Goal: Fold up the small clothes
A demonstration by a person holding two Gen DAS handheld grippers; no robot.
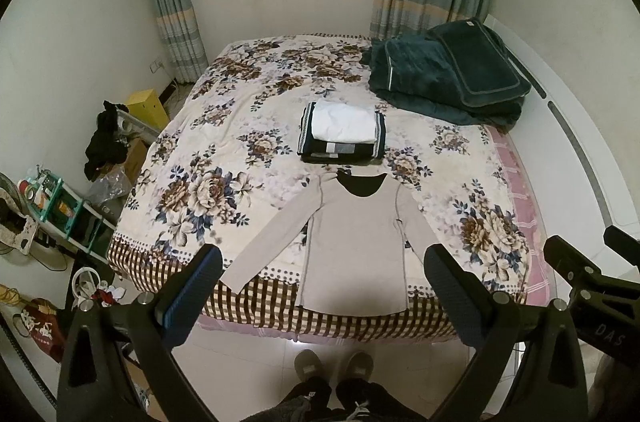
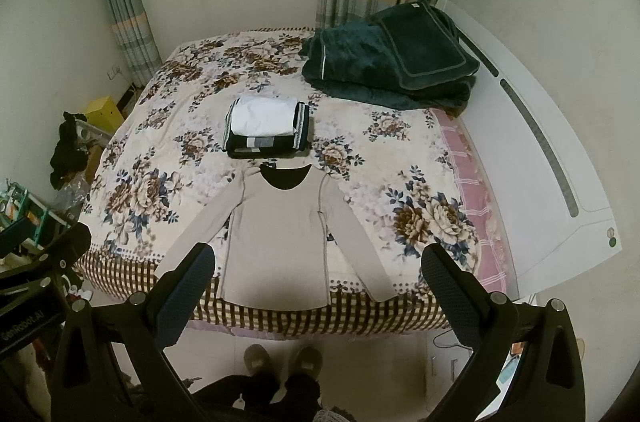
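A beige long-sleeved shirt [image 1: 354, 242] lies flat and spread out at the near edge of the floral bed [image 1: 224, 150], neck toward the far side, sleeves angled outward. It also shows in the right wrist view [image 2: 276, 242]. Just beyond its neck sits a stack of folded clothes [image 1: 342, 134], white on top of dark; it also shows in the right wrist view [image 2: 266, 128]. My left gripper [image 1: 322, 262] is open and empty, held high above the shirt's hem. My right gripper [image 2: 318, 262] is open and empty, likewise above the hem.
A dark green folded blanket [image 1: 444, 74] lies at the bed's far right by the white headboard [image 1: 580, 150]. Clutter, a shelf [image 1: 64, 214] and a yellow box [image 1: 148, 108] stand on the floor at left. The person's slippered feet [image 1: 334, 366] are at the bed's foot.
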